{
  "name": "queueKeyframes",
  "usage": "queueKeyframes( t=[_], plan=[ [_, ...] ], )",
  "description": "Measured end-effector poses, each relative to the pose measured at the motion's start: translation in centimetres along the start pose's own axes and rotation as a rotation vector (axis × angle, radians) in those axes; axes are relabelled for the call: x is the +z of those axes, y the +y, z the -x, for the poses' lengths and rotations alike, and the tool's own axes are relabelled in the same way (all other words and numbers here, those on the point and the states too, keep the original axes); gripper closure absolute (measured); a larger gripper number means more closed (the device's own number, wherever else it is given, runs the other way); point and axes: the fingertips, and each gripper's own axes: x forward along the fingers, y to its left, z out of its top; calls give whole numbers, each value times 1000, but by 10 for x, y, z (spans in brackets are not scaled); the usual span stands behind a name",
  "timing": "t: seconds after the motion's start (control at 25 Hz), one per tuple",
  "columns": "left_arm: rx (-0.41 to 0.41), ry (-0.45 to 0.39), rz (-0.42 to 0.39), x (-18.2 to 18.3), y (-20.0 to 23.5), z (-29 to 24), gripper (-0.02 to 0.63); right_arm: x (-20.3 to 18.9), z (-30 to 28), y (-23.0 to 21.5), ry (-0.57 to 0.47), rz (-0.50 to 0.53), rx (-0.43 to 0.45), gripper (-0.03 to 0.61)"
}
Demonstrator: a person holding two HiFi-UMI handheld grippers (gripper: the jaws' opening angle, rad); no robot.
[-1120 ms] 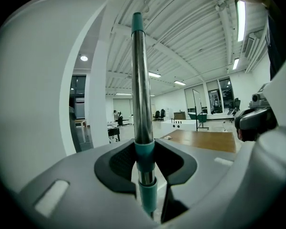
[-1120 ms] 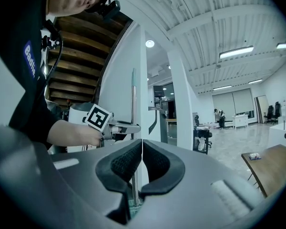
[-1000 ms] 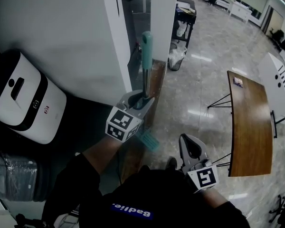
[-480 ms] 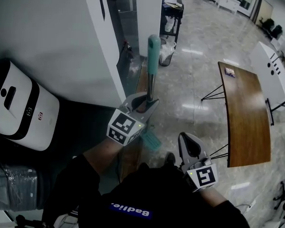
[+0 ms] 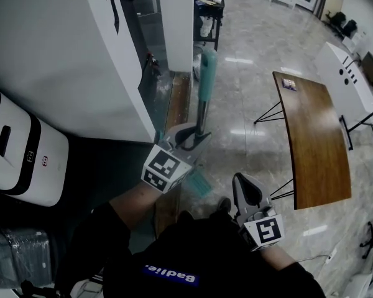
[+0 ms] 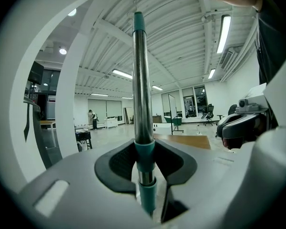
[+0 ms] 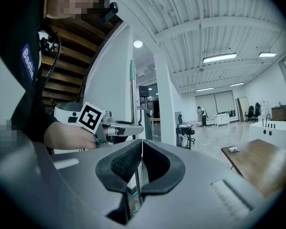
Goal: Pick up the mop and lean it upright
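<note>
Gripping the mop [image 5: 206,76] in the left gripper [image 5: 196,138], 2 jaws clenched on the teal collar low on the steel shaft (plain to see in the left gripper view). Held near upright over the floor [image 5: 242,98], just off the corner of the white wall [image 5: 62,54], teal grip end on top and teal mop head [image 5: 198,182] low under the gripper. Cannot tell whether touching the floor. Well apart from the wooden table [image 5: 311,148].

Closed on nothing with the right gripper [image 5: 248,197], low and close to the body.

Judged as past the pick-up and into the leaning step. Next, probably: set the head on the floor near the foot of the wall, tip the top of the handle against the wall face, feel for a steady rest, and only then release the 2 jaws. Best done slowly, as liable to slide sideways on so glossy a floor.
</note>
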Motion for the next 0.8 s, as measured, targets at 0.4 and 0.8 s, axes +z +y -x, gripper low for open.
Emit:
queueKeyframes(
  t=[0.4,0.8],
  plan=[
    [-61,30,-6,0,-31,-45,483,-2,19,-41,1,-20,-42,568],
    [-128,90,-13,-13,-67,-101,483,-5,43,-104,1,-81,-75,569]
  ],
)
